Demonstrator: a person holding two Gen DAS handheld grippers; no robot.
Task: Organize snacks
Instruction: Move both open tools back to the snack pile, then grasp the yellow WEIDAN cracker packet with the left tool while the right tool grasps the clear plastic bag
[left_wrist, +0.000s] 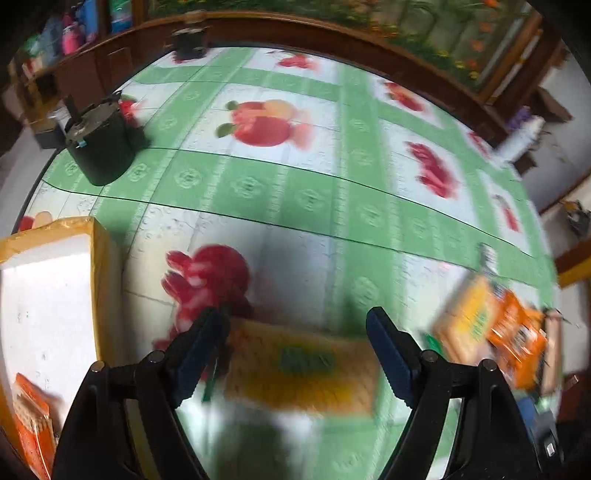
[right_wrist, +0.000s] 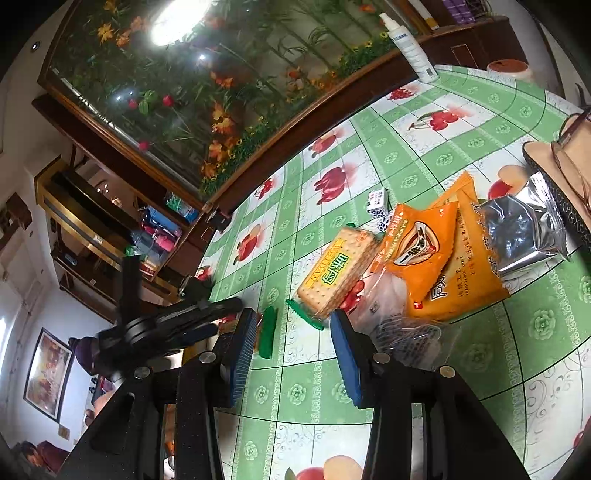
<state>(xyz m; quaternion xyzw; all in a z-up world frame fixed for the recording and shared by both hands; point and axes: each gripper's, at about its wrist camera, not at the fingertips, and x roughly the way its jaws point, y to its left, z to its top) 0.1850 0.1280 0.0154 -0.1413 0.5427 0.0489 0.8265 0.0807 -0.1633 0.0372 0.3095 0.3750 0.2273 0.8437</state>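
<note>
The left hand-held gripper (left_wrist: 295, 354) hangs released, jaws wide, over a blurred yellow cracker packet with a green label (left_wrist: 299, 373) lying on the desk (left_wrist: 314, 199) under a green fruit-print cloth. A white foam box with yellow-taped rim (left_wrist: 44, 295) stands to its left, an orange packet (left_wrist: 31, 428) inside. The right hand-held gripper (right_wrist: 291, 354) is released, grasping nothing; ahead lie another cracker packet (right_wrist: 338, 273), an orange snack bag (right_wrist: 424, 251) and a silver foil pouch (right_wrist: 524, 232).

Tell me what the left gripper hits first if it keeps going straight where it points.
Most likely the cracker packet, lying blurred between the left gripper's open fingers; below it only the tablecloth. Depth is uncertain.
</note>
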